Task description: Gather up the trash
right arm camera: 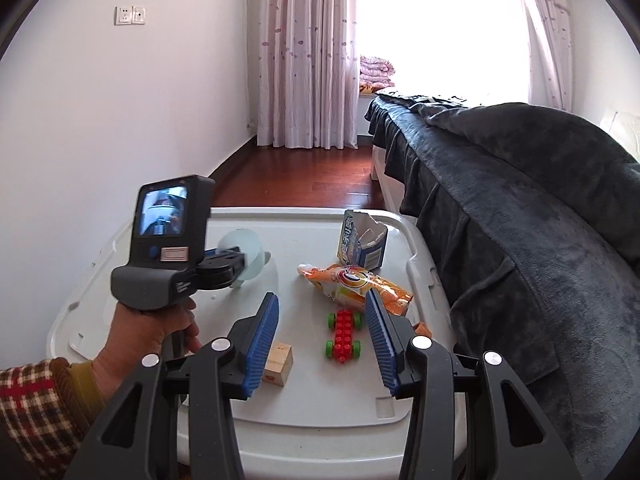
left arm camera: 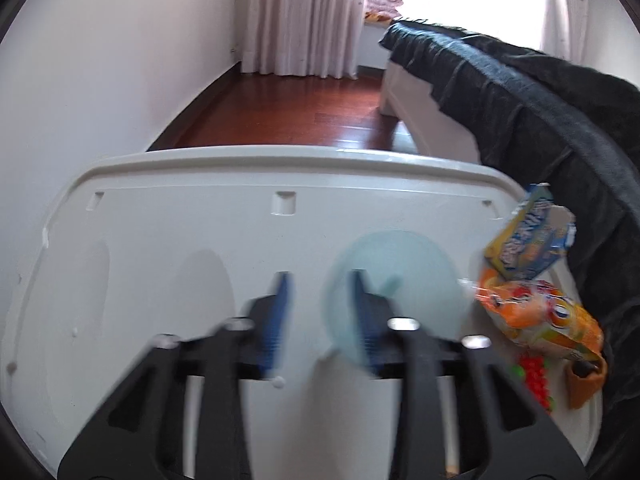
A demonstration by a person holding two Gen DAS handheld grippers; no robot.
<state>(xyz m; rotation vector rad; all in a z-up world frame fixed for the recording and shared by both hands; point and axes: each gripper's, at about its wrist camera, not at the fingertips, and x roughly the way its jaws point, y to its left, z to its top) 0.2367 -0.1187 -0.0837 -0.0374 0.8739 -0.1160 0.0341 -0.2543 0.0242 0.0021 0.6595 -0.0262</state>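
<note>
At frame left the left hand-held gripper clamps a pale cup over the bench, then – mid-frame – wrapper and carton, while the right hand-held gripper gapes wide over a toy car.

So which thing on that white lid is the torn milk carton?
Find the white plastic storage lid beside the dark blanket-covered bed. At its far right stands the small blue-and-white torn-open carton, upright, just behind the orange crumpled snack bag; it is the only boxy, open-topped item.
</note>
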